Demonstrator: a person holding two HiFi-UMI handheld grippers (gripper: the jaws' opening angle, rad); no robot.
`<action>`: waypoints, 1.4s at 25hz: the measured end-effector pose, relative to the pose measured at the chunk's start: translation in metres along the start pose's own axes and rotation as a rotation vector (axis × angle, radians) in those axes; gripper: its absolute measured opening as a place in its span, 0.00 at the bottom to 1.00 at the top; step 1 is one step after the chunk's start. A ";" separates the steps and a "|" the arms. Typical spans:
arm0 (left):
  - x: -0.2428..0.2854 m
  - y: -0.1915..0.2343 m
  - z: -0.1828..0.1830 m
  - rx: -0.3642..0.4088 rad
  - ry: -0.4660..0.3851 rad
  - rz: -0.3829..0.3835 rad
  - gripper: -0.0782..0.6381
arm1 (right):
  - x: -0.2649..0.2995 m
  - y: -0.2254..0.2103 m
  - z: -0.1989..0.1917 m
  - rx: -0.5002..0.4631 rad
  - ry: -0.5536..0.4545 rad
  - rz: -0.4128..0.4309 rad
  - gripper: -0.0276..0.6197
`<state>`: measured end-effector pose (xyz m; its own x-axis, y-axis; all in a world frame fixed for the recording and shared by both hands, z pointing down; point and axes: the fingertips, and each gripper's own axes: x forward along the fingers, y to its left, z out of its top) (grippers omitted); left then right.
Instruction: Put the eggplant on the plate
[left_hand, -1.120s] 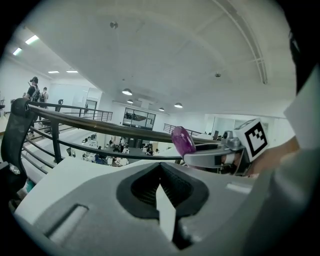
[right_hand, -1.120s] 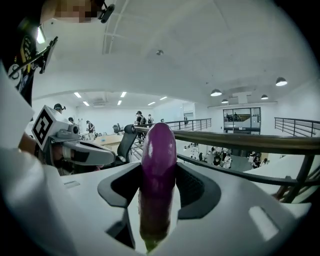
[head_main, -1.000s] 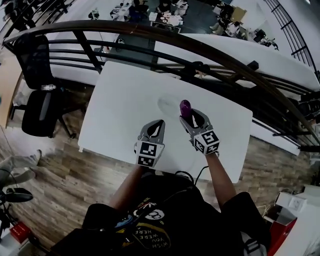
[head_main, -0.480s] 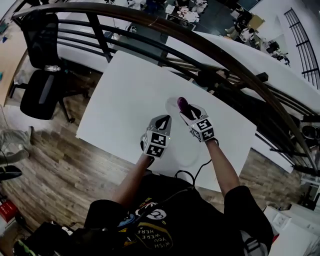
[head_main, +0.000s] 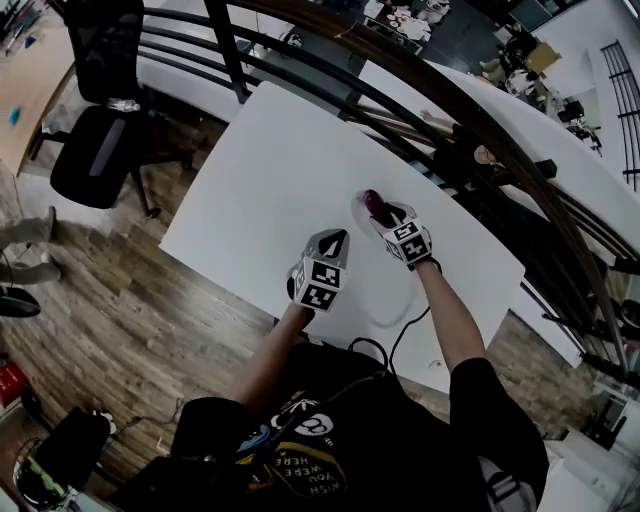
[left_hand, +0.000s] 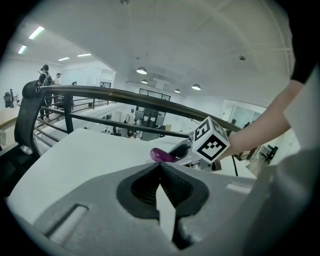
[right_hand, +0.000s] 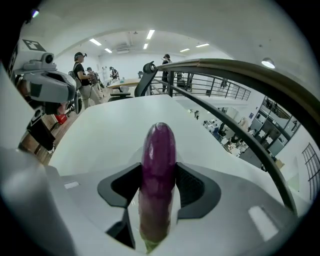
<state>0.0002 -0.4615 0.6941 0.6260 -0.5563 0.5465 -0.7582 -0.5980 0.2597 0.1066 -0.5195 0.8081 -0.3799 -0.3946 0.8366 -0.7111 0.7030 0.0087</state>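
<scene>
Compared with a second earlier, the right tool (head_main: 385, 213) and its eggplant (head_main: 372, 201) have shifted from beside the plate (head_main: 357, 210) to over it. Right tool: jaws pinching the purple eggplant at mid-length, with the rounded tip projecting past the jaws and the greenish stem end toward the hand. Whether the eggplant touches the plate cannot be told. Left tool (head_main: 334, 240): jaws pressed together at the tips with nothing between them, held near the plate on the person's side and pointing toward it. Plate: white, faint against the white bench (head_main: 240, 170). Beyond the plate, a dark curved railing (head_main: 470, 110) borders the bench. An office chair (head_main: 100, 150) stands on the wood floor, well to the plate's left.
</scene>
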 end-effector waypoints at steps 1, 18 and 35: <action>-0.001 0.001 -0.003 -0.002 0.002 0.002 0.12 | 0.004 0.000 -0.002 -0.005 0.011 0.002 0.38; -0.025 0.017 -0.027 -0.046 0.010 0.026 0.12 | 0.038 0.004 -0.011 -0.084 0.126 -0.009 0.38; -0.043 0.024 -0.044 -0.059 0.028 0.038 0.12 | 0.033 0.007 -0.011 -0.029 0.119 -0.020 0.39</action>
<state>-0.0532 -0.4268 0.7118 0.5921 -0.5608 0.5787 -0.7911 -0.5414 0.2846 0.0960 -0.5214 0.8422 -0.2917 -0.3363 0.8954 -0.6996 0.7134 0.0400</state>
